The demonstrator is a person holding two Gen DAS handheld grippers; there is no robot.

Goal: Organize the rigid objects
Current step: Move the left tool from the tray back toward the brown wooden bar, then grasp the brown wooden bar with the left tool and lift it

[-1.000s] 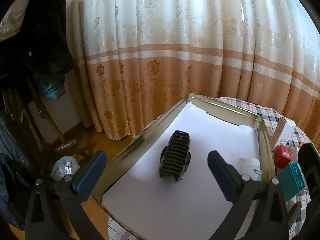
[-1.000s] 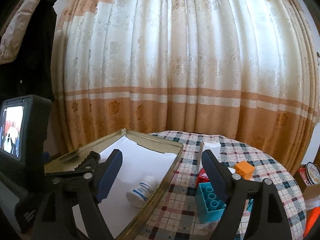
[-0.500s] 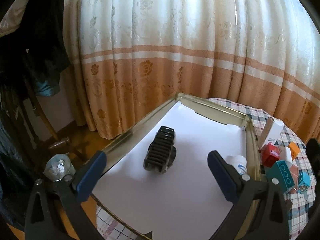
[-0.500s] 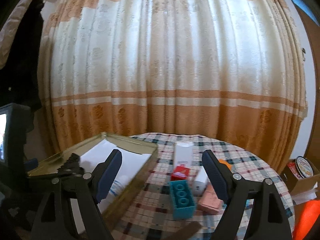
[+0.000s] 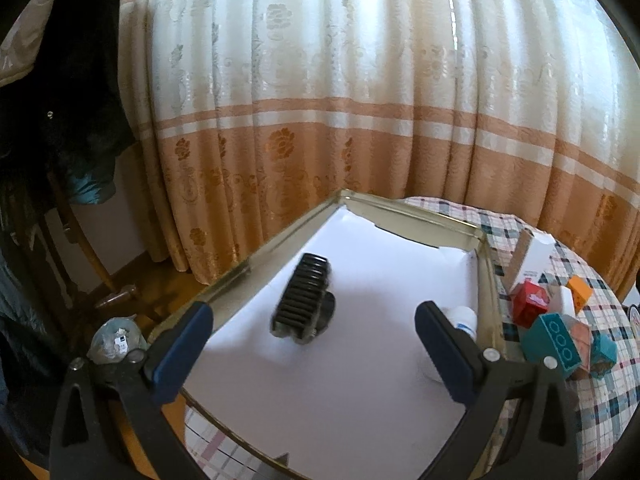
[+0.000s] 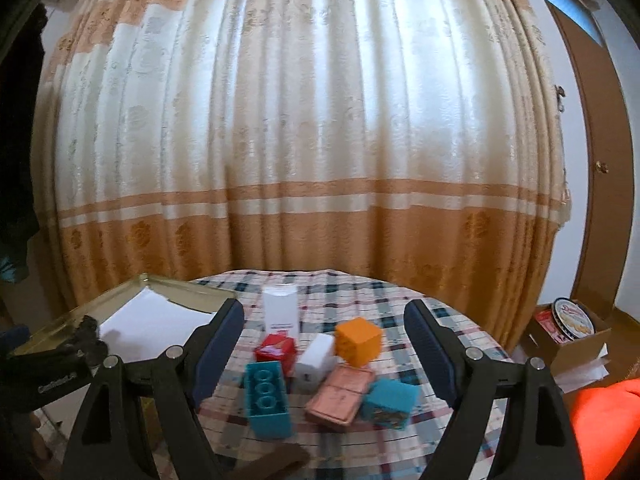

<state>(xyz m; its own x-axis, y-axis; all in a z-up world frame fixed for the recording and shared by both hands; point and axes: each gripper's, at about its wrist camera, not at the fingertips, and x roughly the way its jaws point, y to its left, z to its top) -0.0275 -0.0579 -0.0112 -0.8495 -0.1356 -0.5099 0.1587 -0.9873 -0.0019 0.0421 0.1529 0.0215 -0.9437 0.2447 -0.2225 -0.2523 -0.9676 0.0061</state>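
The right tongs (image 6: 324,348), jaws wide and holding nothing, face a cluster of small blocks on the plaid-clothed round counter (image 6: 448,328): a teal studded plastic brick (image 6: 267,398), its long axis running away from the camera, lies nearest, just inside the left jaw. The left tongs (image 5: 314,350), equally wide and empty, hover over the paper-lined gold metal tray (image 5: 420,216), well apart from that cluster, so the right hand looks nearer.
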